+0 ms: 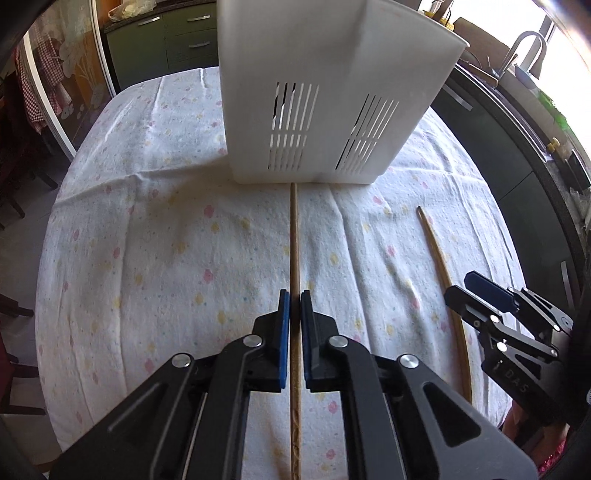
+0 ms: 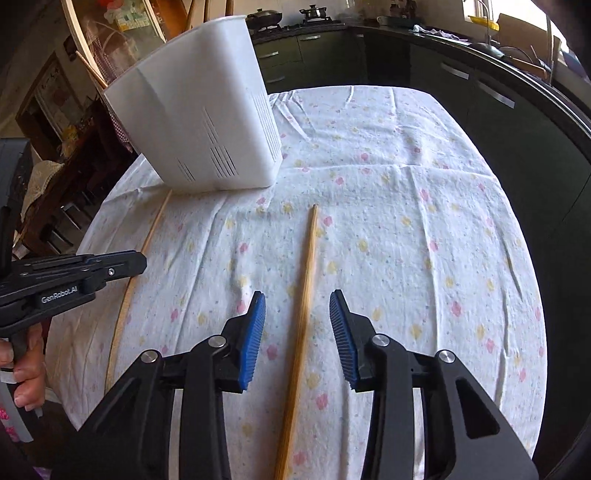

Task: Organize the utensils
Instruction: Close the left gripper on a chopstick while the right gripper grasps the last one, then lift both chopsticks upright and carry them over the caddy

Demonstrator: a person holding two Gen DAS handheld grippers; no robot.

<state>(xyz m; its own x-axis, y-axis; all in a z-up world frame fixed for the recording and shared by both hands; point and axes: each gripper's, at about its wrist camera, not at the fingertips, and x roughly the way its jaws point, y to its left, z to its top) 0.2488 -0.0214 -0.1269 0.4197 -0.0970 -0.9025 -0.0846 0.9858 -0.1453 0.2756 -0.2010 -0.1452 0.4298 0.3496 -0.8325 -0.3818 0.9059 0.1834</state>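
Two thin, pale wooden chopsticks lie on the floral-clothed table [image 2: 406, 206]. Left tongs [image 1: 294, 295], angled downward, clamp one chopstick [image 1: 294, 236]; right tongs [image 2: 297, 295] straddle the other chopstick [image 2: 308, 273], unclosed.

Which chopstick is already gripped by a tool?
The chopstick touching the white basket: the left tool is shut on it. The other chopstick lies free.

Home kitchen
Dark green cabinets [image 2: 306, 55], a stove with pots [image 2: 295, 18], a sink tap [image 1: 528, 48], cloth-covered table [image 2: 388, 184].
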